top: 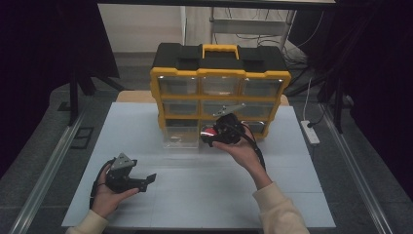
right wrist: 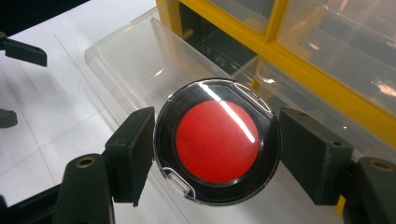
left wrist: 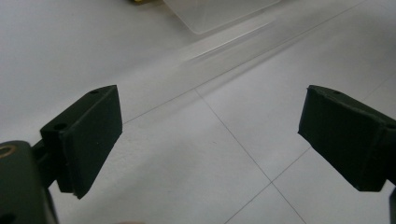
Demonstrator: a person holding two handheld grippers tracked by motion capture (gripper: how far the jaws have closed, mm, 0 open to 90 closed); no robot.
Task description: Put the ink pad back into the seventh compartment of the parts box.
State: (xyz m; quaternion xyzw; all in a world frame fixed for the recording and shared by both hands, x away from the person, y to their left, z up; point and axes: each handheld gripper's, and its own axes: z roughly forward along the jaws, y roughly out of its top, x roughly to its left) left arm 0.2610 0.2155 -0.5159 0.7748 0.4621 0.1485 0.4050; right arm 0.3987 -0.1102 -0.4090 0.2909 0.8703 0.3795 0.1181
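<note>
One tool (right wrist: 217,144) gripping red disc (right wrist: 217,141), drawer (right wrist: 135,60) open

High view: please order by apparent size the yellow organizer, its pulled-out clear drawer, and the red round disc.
1. Yellow organizer, largest.
2. Clear drawer, middle.
3. Red round disc, smallest, gripped in the right tongs.
All three stand at similar distance, so the order is reliable.

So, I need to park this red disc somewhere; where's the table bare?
Bare: the white table right of the right gripper, and the strip between both hands. Crowded: in front of the yellow organizer, where the pulled-out clear drawer sits beside the round red case.
</note>
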